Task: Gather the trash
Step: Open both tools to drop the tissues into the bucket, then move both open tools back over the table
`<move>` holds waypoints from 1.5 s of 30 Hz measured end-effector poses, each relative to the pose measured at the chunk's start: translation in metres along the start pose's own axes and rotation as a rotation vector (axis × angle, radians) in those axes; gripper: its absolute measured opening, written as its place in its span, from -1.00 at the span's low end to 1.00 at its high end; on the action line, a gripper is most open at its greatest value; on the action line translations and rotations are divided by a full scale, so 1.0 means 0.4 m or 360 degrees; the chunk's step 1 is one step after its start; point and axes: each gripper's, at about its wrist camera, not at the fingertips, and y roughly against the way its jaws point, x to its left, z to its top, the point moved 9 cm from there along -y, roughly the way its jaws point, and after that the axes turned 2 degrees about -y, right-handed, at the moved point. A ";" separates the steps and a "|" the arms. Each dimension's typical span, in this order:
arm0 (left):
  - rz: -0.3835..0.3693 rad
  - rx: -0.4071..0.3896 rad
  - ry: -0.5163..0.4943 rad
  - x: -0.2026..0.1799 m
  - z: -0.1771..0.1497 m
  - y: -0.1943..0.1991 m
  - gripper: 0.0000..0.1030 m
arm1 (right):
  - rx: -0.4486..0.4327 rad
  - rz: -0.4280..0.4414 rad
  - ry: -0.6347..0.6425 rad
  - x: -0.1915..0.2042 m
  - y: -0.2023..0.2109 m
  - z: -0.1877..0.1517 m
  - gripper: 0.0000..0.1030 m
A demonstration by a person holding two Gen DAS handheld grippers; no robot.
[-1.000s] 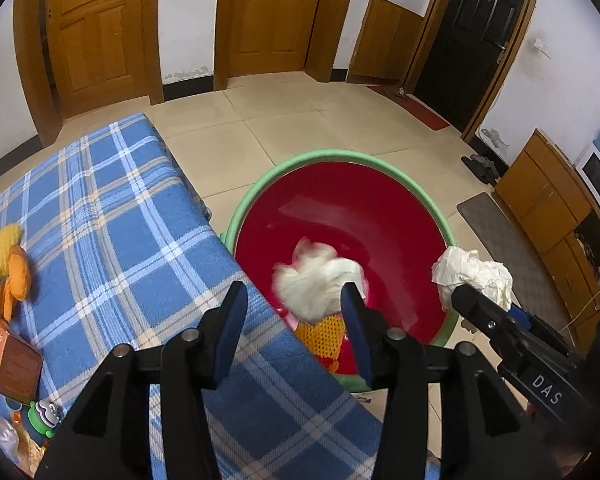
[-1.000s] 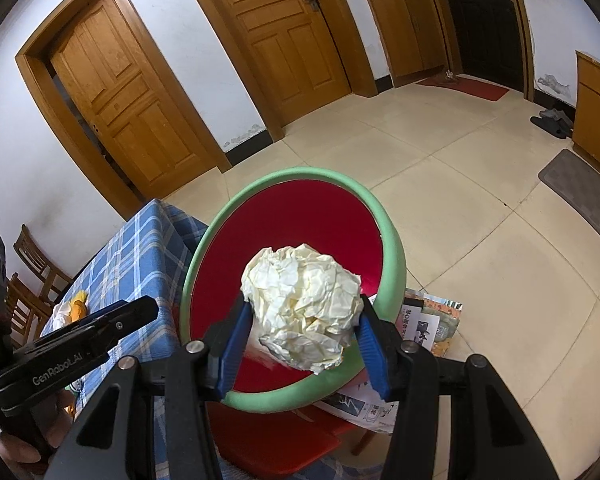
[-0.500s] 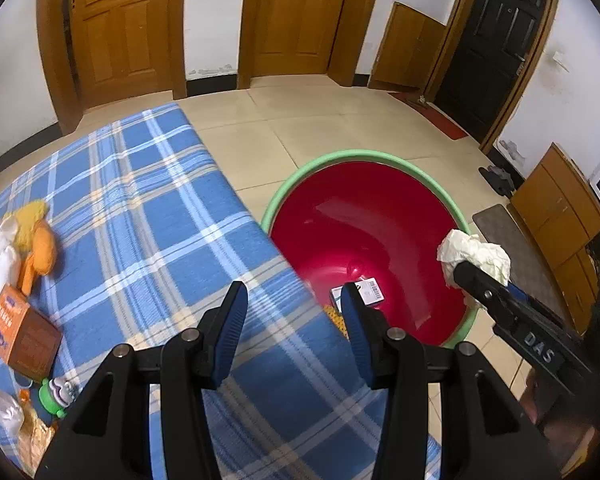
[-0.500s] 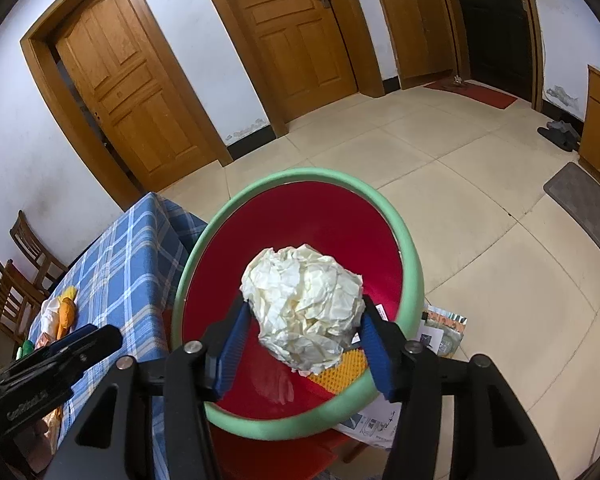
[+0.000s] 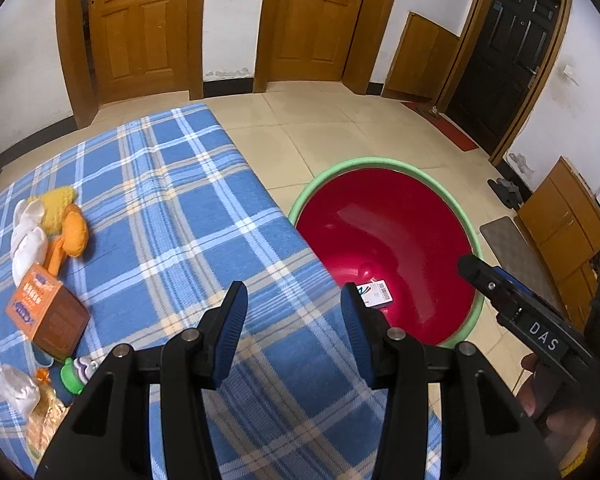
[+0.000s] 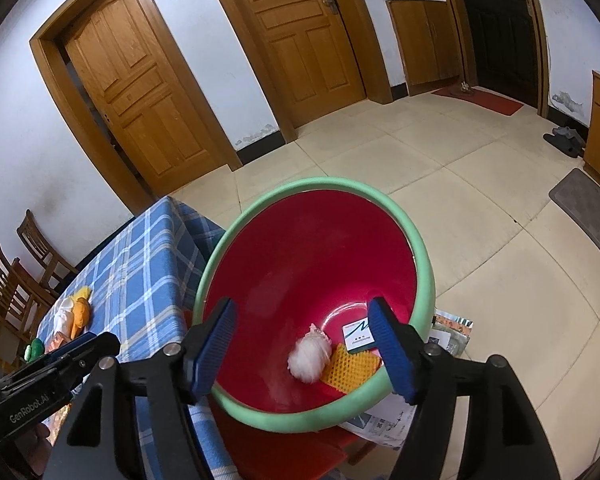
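A red basin with a green rim (image 5: 380, 162) stands beside the table with the blue plaid cloth (image 5: 160, 208). My left gripper (image 5: 294, 292) hangs open over the cloth near the table's edge, nothing between its fingers. In the right wrist view my right gripper (image 6: 300, 312) is above the basin (image 6: 312, 184), its jaws opening and empty. A blurred white paper ball (image 6: 310, 360) is down in the basin, beside an orange mesh (image 6: 352, 368) and a white card (image 6: 358, 336). The right gripper (image 5: 484, 276) shows over the basin's right rim, the left gripper (image 6: 80, 348) at lower left.
On the table's left part lie a yellow and orange plush toy (image 5: 60, 224), an orange box (image 5: 46, 312), a green-capped bottle (image 5: 74, 376) and a plastic bag (image 5: 14, 390). Papers (image 6: 448, 336) lie under the basin. Wooden chairs (image 6: 16, 276) stand behind the table; tiled floor lies beyond.
My right gripper has opened and the crumpled paper ball it held has dropped into the basin. The left gripper has shifted from over the basin to over the tablecloth.
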 end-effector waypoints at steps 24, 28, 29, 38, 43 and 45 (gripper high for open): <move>0.0124 -0.0141 0.0159 0.130 -0.047 0.178 -0.06 | -0.0049 0.0115 0.0156 0.154 0.131 -0.043 0.66; 0.0174 -0.0154 0.0206 0.169 -0.068 0.208 -0.06 | -0.0043 0.0156 0.0188 0.182 0.149 -0.060 0.71; 0.0187 -0.0158 0.0220 0.181 -0.074 0.216 -0.06 | -0.0043 0.0164 0.0197 0.189 0.153 -0.063 0.76; 0.0346 -0.0174 0.0369 0.323 -0.147 0.289 -0.03 | -0.0011 0.0242 0.0255 0.246 0.169 -0.104 0.92; 0.0428 -0.0155 0.0469 0.406 -0.202 0.315 -0.01 | 0.0028 0.0260 0.0270 0.267 0.160 -0.131 0.94; 0.0456 -0.0139 0.0502 0.434 -0.227 0.318 -0.01 | 0.0042 0.0262 0.0275 0.272 0.155 -0.138 0.94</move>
